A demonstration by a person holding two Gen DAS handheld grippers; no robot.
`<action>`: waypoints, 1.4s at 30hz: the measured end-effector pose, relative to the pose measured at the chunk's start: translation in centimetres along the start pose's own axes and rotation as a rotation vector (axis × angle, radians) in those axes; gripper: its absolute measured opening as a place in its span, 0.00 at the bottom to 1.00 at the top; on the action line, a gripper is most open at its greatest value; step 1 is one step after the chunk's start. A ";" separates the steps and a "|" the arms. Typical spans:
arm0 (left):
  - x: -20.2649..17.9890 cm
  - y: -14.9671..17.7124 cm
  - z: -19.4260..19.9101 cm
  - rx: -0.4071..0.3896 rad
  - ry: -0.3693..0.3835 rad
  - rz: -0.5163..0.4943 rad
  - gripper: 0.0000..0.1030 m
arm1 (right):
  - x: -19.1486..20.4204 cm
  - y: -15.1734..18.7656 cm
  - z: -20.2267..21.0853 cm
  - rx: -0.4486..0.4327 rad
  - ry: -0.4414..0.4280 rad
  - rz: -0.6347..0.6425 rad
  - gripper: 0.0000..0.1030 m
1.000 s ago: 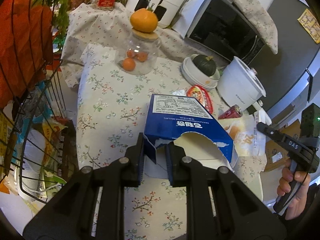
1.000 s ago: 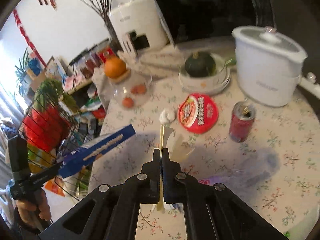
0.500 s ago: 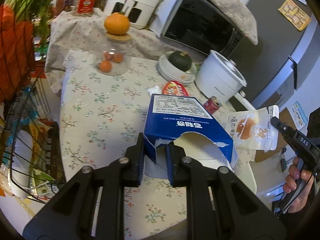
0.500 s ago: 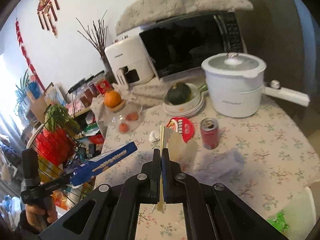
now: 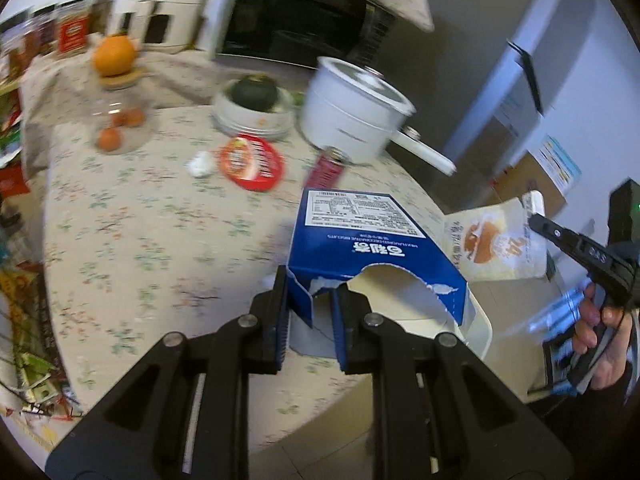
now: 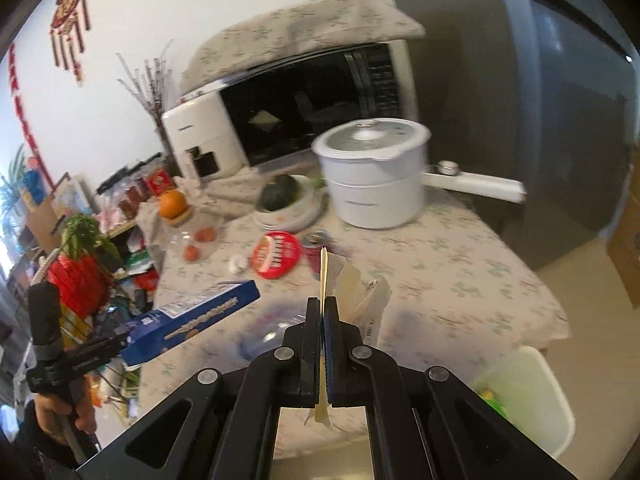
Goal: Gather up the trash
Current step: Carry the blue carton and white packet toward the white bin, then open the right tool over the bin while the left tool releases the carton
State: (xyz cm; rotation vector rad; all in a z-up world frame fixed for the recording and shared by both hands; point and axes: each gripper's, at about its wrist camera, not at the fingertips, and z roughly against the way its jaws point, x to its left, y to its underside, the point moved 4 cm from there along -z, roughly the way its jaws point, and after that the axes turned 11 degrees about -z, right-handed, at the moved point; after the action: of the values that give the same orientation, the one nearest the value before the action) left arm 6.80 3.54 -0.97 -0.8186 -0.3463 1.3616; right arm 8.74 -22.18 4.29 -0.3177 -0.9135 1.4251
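My left gripper (image 5: 310, 300) is shut on the torn edge of a blue cardboard box (image 5: 360, 240), held over the near edge of the floral table (image 5: 140, 220). The same blue box (image 6: 192, 316) juts from the left gripper (image 6: 120, 344) in the right wrist view. My right gripper (image 6: 323, 308) is shut on a thin pale food wrapper (image 6: 360, 292), and that wrapper (image 5: 492, 240) hangs from the right gripper (image 5: 536, 222) at the left wrist view's right side. A red lid (image 6: 276, 254), a red can (image 6: 314, 246) and a crumpled tissue (image 6: 237, 264) lie on the table.
A white bin (image 6: 532, 400) stands on the floor by the table's near right corner; its rim (image 5: 482, 328) shows under the box. At the back are a white pot (image 6: 376, 176), a squash on bowls (image 6: 280, 196), a jar topped by an orange (image 6: 173, 204) and a microwave (image 6: 312, 108).
Both grippers have pulled back and to the right from the table with their loads. The table items look farther off, and the white bin has come into view.
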 end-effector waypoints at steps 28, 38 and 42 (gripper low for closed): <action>-20.7 3.9 -10.5 0.233 0.268 -0.367 0.20 | -22.0 5.4 -0.6 0.198 0.406 -0.228 0.02; -24.6 5.5 -14.7 0.289 0.259 -0.478 0.20 | -26.4 7.4 -1.5 0.278 0.405 -0.337 0.25; -25.8 6.2 -16.3 0.315 0.261 -0.515 0.20 | -26.8 7.1 0.1 0.233 0.398 -0.351 0.51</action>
State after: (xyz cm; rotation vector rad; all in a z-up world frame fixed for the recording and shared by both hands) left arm 7.56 -26.12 -10.41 -0.5808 -0.1181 0.7892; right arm 6.65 -45.94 -9.85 -0.2393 -0.4461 1.0775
